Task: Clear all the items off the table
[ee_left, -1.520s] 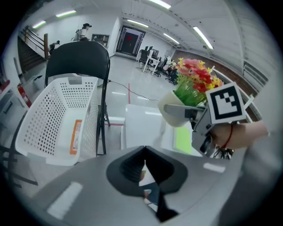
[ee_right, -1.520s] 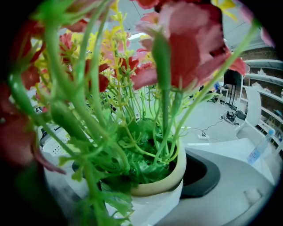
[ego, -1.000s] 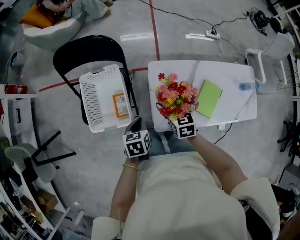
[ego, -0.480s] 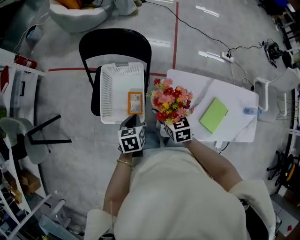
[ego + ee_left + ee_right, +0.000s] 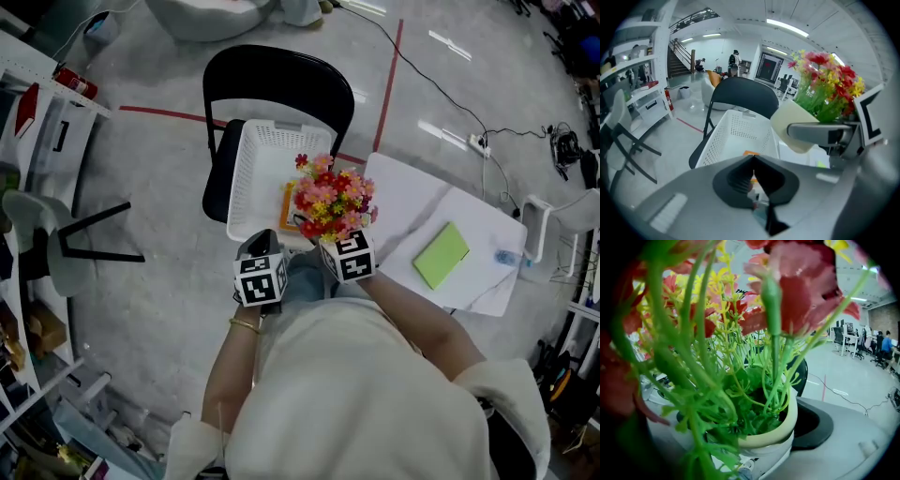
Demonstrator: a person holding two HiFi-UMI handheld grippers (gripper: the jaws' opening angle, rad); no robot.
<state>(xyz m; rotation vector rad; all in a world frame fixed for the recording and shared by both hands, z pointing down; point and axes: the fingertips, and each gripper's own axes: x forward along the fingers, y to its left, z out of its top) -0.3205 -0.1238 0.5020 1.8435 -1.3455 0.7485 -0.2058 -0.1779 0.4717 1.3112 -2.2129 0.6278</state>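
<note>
A cream pot of red, pink and yellow flowers hangs in the air with my right gripper shut on it. It is over the near right edge of the white basket, which sits on a black chair. An orange packet lies in the basket. My left gripper is shut and empty, just before the basket's near rim. In the left gripper view the pot is at right. A green notepad and a small water bottle lie on the white table.
The table stands to the right of the chair. A red tape line and a cable with a power strip run over the floor. Shelves and a dark stool stand at left.
Both grippers have swung left, away from the table. The flower pot has travelled with the right gripper from over the table to over the basket's edge.
</note>
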